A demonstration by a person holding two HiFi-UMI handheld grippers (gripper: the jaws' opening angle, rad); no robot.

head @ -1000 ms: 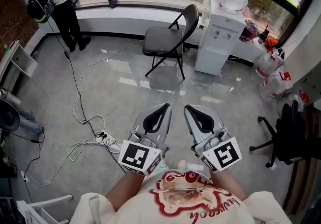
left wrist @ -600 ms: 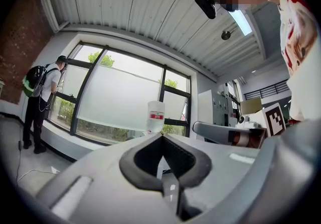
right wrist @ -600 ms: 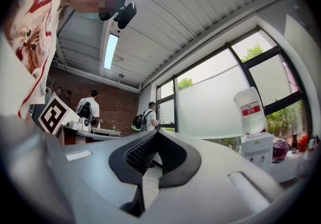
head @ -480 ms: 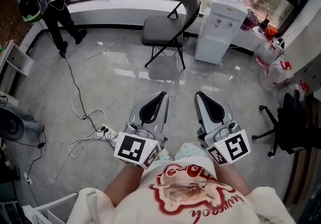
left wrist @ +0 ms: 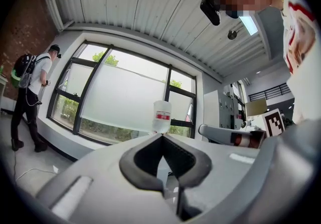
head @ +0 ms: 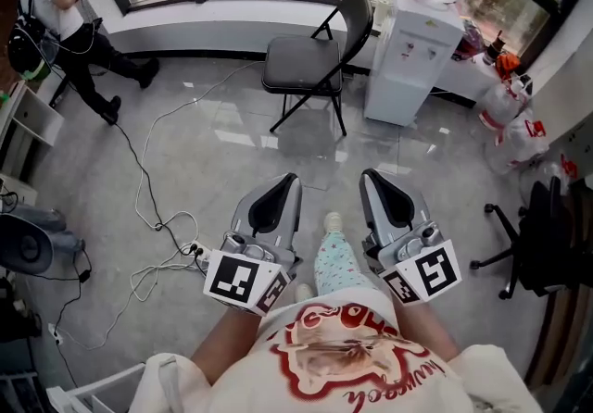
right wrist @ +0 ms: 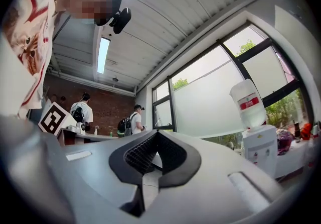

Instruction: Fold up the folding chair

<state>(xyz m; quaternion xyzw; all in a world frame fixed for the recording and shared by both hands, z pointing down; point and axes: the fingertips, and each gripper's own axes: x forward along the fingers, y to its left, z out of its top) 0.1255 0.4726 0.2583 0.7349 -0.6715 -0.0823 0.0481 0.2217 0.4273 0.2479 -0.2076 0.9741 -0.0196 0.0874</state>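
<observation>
The black folding chair (head: 310, 64) stands unfolded on the grey floor by the window, seat towards me and backrest at the right. It is well ahead of both grippers, with bare floor between. My left gripper (head: 290, 178) and right gripper (head: 369, 174) are held side by side near my waist, and both point at the chair. Each is shut with nothing between its jaws. In the left gripper view the left gripper (left wrist: 161, 135) blocks the chair from sight. In the right gripper view the right gripper (right wrist: 157, 132) hides it too.
A white water dispenser (head: 408, 50) with a bottle (left wrist: 162, 116) stands just right of the chair. Cables and a power strip (head: 197, 254) lie on the floor at the left. A person with a backpack (head: 51, 22) walks at the far left. An office chair (head: 542, 249) and bags (head: 510, 115) are at the right.
The two grippers have moved apart. My leg has stepped forward between them. The person with the backpack has walked further left.
</observation>
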